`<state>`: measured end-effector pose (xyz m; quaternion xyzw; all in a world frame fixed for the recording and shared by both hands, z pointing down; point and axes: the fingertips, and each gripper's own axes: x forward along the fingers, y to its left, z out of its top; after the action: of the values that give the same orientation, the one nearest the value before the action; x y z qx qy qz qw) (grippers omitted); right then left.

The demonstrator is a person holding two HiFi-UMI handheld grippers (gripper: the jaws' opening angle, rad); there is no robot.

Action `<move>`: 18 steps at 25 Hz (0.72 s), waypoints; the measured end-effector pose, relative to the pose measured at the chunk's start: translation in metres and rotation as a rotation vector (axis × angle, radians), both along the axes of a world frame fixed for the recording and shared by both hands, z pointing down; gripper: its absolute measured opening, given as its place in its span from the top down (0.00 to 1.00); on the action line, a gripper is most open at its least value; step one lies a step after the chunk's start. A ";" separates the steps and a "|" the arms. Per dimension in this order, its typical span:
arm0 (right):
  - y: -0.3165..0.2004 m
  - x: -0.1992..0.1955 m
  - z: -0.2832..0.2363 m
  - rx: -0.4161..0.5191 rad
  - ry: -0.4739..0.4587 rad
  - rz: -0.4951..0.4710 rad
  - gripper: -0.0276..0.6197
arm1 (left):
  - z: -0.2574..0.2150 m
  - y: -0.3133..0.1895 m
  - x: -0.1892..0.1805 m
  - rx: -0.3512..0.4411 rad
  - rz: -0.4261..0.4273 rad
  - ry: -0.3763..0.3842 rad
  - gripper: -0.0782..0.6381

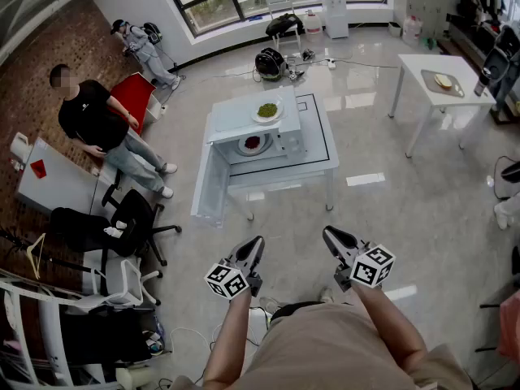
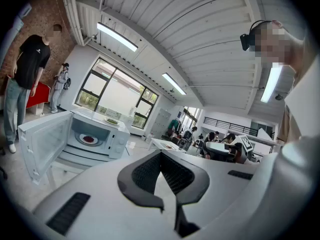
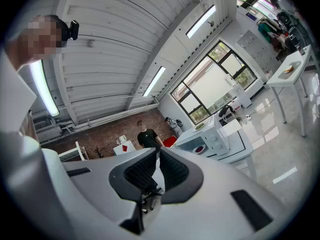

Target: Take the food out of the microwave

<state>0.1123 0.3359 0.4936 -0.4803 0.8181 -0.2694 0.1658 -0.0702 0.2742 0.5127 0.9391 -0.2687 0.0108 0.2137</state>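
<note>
Red food inside open white microwave

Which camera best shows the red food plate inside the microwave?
Left gripper view: it looks straight into the open microwave at the plate. Head view sees it from above; right gripper view shows it tiny.

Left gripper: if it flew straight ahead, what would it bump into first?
Probably the small white table, seen just past the left gripper. The open microwave sits off to the left of that line. Depth is unclear.
</note>
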 end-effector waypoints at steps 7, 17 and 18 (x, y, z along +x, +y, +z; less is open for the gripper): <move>0.003 0.004 0.009 -0.012 -0.021 -0.021 0.91 | 0.002 0.000 0.011 0.011 -0.001 -0.024 0.88; -0.008 0.013 0.011 0.005 -0.173 -0.046 0.81 | 0.011 0.006 0.010 -0.032 -0.024 -0.033 0.88; -0.013 0.012 0.013 0.006 -0.181 -0.052 0.78 | 0.013 0.004 0.007 -0.038 -0.027 -0.033 0.88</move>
<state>0.1240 0.3231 0.5063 -0.4324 0.8126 -0.3136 0.2333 -0.0633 0.2780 0.5257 0.9310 -0.2845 0.0283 0.2271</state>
